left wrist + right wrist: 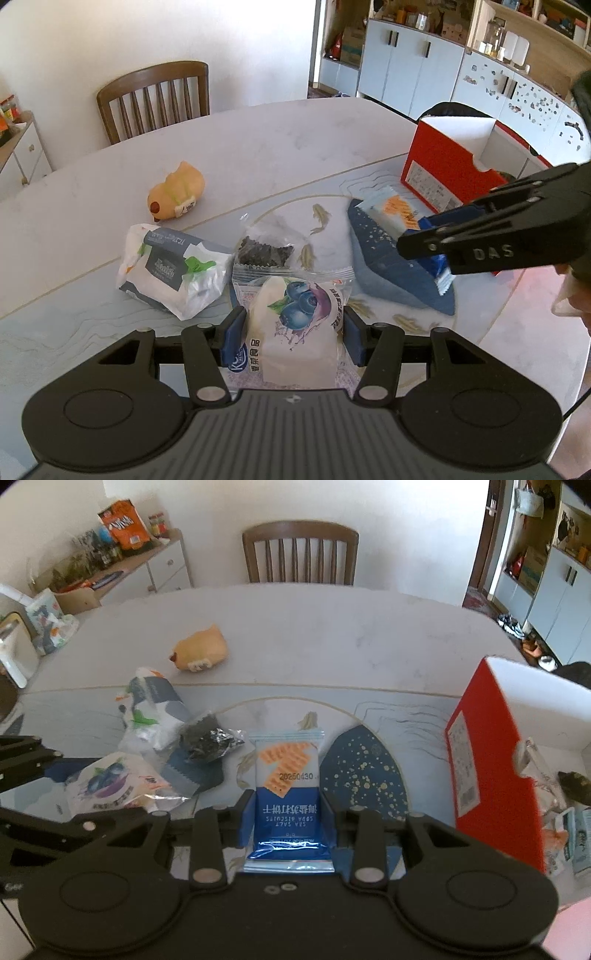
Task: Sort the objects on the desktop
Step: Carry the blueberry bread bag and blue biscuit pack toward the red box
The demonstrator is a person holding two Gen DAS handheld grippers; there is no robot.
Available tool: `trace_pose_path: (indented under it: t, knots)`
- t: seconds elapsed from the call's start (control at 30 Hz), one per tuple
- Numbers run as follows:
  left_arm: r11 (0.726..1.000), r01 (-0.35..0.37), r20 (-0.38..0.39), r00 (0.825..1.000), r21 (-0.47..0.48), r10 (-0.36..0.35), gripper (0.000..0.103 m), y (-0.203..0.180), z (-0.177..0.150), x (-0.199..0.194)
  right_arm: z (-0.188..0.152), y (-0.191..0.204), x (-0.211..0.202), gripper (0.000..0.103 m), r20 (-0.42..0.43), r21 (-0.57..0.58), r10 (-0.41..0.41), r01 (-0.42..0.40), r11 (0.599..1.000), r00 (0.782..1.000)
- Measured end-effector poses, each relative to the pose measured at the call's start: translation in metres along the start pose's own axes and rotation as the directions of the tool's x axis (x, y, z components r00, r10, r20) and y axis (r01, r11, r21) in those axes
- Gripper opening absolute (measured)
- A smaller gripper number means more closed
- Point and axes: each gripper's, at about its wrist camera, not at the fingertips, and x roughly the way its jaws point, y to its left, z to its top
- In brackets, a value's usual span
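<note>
My left gripper [293, 330] is shut on a blueberry snack packet [295, 325], held just above the table. My right gripper [288, 812] is shut on a blue-and-white soda biscuit packet [286, 786]; it also shows in the left wrist view [395, 218], held over a dark blue speckled pouch [391, 266]. A red open box [487, 760] stands at the right with packets inside. On the table lie a grey-and-white wrapped packet [173, 269], a clear bag of dark snack [264, 251] and a tan plush toy [177, 192].
A wooden chair [155, 99] stands at the far side of the marble table [277, 147]. A sideboard with bottles and an orange bag [125, 520] is at the far left. Cabinets [406, 62] line the right wall.
</note>
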Motion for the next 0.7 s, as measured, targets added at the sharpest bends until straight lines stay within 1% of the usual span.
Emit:
trace_pose_path:
  t: [0.1,0.27,0.53,0.7]
  knots:
    - [1.0,0.0,0.007,1.0,0.0,0.0,0.054,-0.008,0.003,-0.008,-0.004,-0.004,-0.015,0.035,0.011,0.013,0.016,-0.016,1.0,1.0]
    - [1.0,0.008,0.021,1.0,0.0,-0.008,0.054,-0.021,0.009,-0.018,-0.009,-0.012,-0.037,0.035,0.03,0.024,0.016,-0.017,1.0,0.999]
    - [0.998,0.051,0.057,0.997,0.031,-0.053,0.054,-0.045,0.026,-0.026,-0.016,-0.034,-0.061,0.035,0.055,0.058,0.001,-0.004,0.998,0.998]
    - [0.994,0.082,0.077,0.993,0.071,-0.087,0.054,-0.065,0.043,-0.026,-0.018,-0.057,-0.076,0.035,0.068,0.103,-0.013,0.006,0.995,0.998]
